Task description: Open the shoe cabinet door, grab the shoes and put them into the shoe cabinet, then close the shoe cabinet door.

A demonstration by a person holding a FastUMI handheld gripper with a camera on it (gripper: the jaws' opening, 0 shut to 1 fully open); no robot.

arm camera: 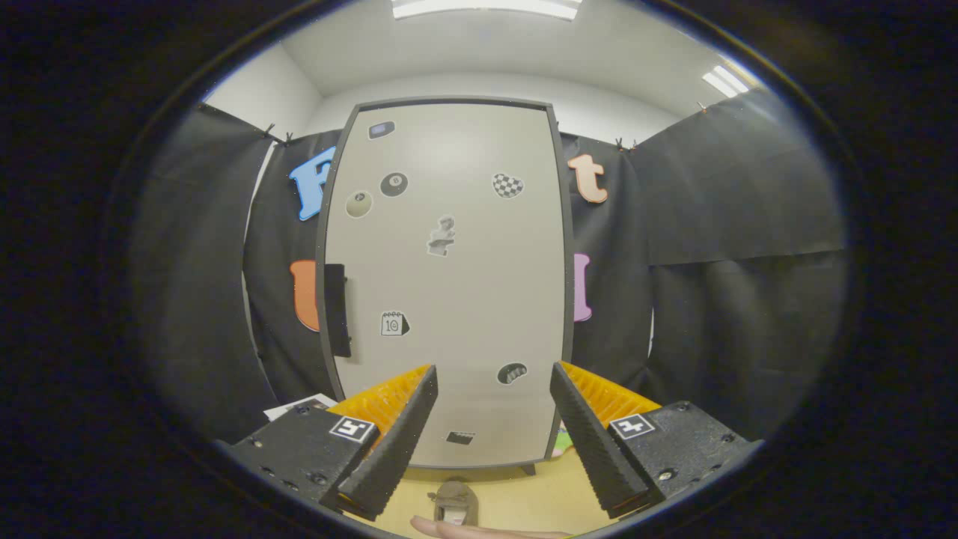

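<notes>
Tongs [494,374]: released, the two fingers spread wide with nothing between them, pointing at the lower half of the cabinet door
Hand [479,531]: a person's fingers lie flat on the worktop just below and between the tongs' fingers
Shoe [454,503]: small, brownish, on the worktop between the fingers and near the hand, in front of the cabinet's foot; details too small to tell
Worktop [539,494]: pale wood colour, carrying the shoe and the cabinet
Paper [296,408]: a white sheet on the worktop beside the left finger's base, partly hidden
Cabinet [445,284]: upright, beyond the fingers, standing on short feet at the back of the worktop, dark frame around a light grey front
Door [479,314]: shut, flush in the frame, covering the whole front
Handle [337,308]: dark upright bar on the door's left edge, about mid-height
Stickers [441,236]: several small ones scattered over the door, among them two billiard balls, a chequered heart, a calendar page
Booth wall [718,224]: black cloth hung behind and to both sides of the cabinet, clipped at the top
Ceiling lights [486,7]: bright strips above the cabinet and to the right
</notes>
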